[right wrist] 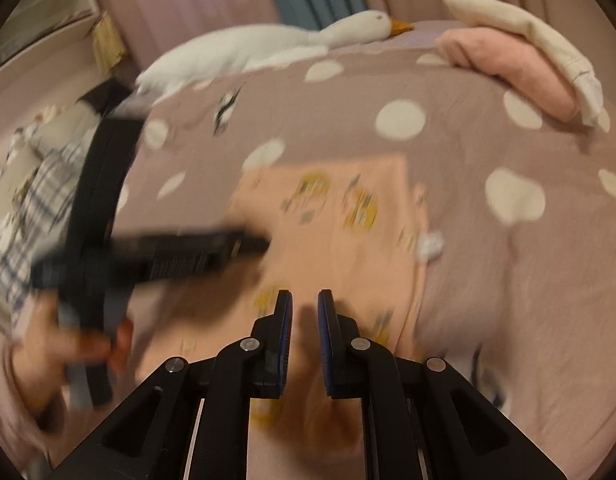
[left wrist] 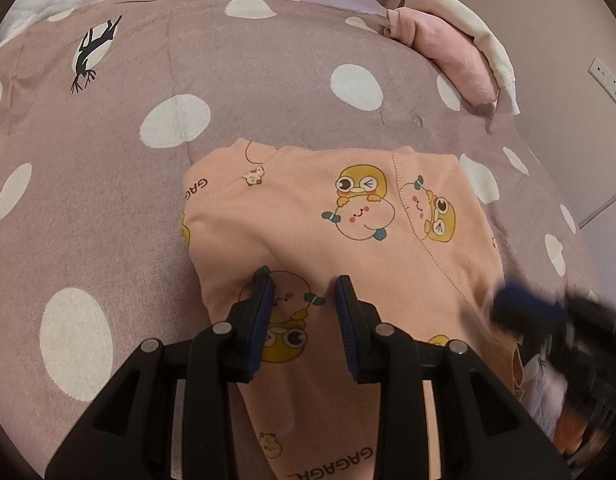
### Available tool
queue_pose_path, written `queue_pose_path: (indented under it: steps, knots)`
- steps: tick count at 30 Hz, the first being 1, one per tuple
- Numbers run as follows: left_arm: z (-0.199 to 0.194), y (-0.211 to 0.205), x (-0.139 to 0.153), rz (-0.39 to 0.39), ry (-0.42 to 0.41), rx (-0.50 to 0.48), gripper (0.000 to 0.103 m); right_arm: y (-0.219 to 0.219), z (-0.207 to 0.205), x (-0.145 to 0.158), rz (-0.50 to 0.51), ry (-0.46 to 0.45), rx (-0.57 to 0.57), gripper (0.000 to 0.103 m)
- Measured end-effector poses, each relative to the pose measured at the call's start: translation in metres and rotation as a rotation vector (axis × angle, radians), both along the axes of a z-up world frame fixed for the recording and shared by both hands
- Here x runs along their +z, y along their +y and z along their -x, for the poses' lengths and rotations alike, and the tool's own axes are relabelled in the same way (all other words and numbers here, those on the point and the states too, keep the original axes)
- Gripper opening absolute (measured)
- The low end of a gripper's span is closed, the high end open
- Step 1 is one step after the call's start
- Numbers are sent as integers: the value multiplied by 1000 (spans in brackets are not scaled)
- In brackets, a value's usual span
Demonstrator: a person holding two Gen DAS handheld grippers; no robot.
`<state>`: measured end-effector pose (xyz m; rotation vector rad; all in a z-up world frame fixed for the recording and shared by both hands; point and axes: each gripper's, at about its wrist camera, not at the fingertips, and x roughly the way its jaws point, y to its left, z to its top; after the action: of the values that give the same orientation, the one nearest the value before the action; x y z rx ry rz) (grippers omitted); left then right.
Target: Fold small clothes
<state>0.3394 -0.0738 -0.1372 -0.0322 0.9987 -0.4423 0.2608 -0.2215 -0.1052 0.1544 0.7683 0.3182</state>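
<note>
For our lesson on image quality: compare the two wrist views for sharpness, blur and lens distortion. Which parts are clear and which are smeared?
Left wrist view: sharp on the peach cartoon-print garment and spotted bedspread; only the right gripper at the edge is smeared.
Right wrist view: motion blur almost throughout, smearing garment, toy goose and left gripper; its own fingers stay crisp.
Both: fisheye bulge, dark corners.

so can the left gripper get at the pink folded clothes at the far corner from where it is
Probably yes. The left gripper hovers over the peach garment, and only bare dotted bedspread lies between it and the pink folded clothes.
</note>
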Motion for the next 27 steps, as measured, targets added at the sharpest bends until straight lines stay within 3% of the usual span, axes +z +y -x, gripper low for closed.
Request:
queue_pose_path:
  steps: [5, 10, 14, 19, 27]
  knots:
    - [0, 0, -1, -4, -5, -8, 31, -6, -57, -2, -8, 58, -88, 12]
    - [-1, -2, -1, -15, -11, -18, 31, -15, -93, -27, -27, 177, -159, 12]
    - [-1, -3, -1, -26, -14, -18, 31, -21, -88, -29, -85, 187, -186, 12]
    - [12, -2, 6, -31, -32, -19, 32, -10, -61, -9, 1, 109, -150, 12]
    - [69, 7, 8, -3, -85, -47, 31, 8, -4, 4, 101, -21, -11, 12]
